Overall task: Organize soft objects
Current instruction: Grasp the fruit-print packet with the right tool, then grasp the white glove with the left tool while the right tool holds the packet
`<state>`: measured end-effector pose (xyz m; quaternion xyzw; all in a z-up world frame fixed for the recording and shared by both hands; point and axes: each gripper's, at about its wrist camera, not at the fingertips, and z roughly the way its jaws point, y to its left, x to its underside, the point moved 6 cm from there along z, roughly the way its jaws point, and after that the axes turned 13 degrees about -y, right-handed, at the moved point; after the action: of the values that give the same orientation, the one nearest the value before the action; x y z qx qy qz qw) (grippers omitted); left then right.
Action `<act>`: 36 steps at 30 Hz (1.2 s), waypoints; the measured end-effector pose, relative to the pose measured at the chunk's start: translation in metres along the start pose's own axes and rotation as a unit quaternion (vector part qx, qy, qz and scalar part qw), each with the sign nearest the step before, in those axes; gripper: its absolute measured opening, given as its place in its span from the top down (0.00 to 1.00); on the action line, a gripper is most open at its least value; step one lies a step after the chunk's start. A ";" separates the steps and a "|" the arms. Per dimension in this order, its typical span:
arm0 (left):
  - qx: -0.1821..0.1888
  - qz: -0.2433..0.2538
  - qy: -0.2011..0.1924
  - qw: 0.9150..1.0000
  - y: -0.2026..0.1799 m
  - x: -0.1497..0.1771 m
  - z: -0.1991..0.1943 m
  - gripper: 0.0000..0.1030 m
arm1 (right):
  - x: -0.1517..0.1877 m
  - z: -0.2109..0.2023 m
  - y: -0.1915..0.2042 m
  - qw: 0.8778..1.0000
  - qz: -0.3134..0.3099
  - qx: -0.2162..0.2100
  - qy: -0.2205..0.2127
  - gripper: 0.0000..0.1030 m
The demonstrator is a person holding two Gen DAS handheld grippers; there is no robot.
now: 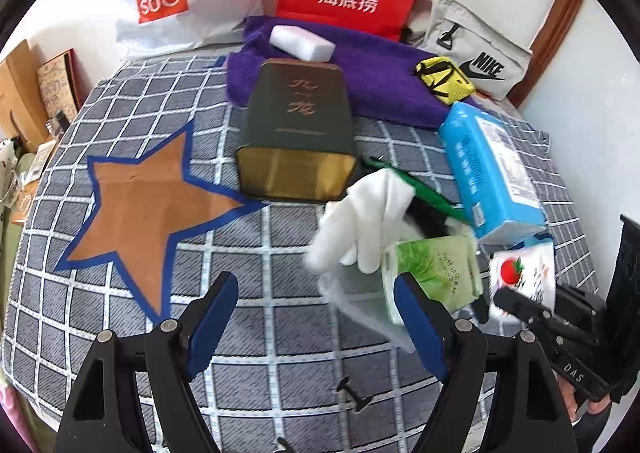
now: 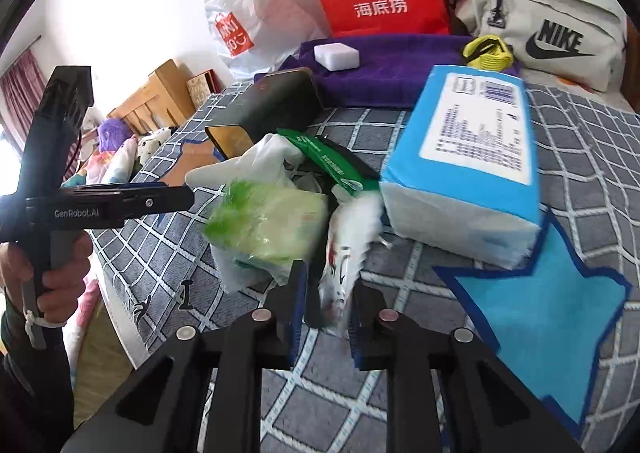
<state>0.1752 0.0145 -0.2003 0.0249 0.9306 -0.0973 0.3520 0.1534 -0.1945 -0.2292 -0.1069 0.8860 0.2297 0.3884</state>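
A heap of soft things lies on the checked bedspread [image 1: 280,333]: a white glove [image 1: 368,209], a green tissue pack [image 1: 432,273], a white pack with a tomato print [image 1: 524,277] and a big blue tissue pack [image 1: 488,169]. My left gripper [image 1: 316,317] is open and empty, just short of the green pack. My right gripper [image 2: 326,301] is shut on the tomato-print pack [image 2: 344,253], beside the green pack [image 2: 268,221] and the blue pack [image 2: 468,157]. The left gripper also shows in the right wrist view [image 2: 160,197].
A dark tea tin [image 1: 296,133] lies on its side behind the heap. A brown star patch [image 1: 144,213] is at left, a blue star patch [image 2: 552,317] at right. A purple towel [image 1: 360,69] with a white sponge [image 1: 300,45], shopping bags and a Nike bag [image 1: 476,53] stand at the back.
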 end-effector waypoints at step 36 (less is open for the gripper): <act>0.019 -0.050 -0.041 0.998 -0.001 -0.023 -0.002 0.82 | 0.007 -0.035 -0.046 0.995 0.055 0.084 -0.009 0.96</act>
<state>0.1909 0.0140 -0.1835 -0.0190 0.9133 -0.1335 0.3844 0.1436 -0.2520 -0.2290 -0.0232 0.9032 0.1759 0.3909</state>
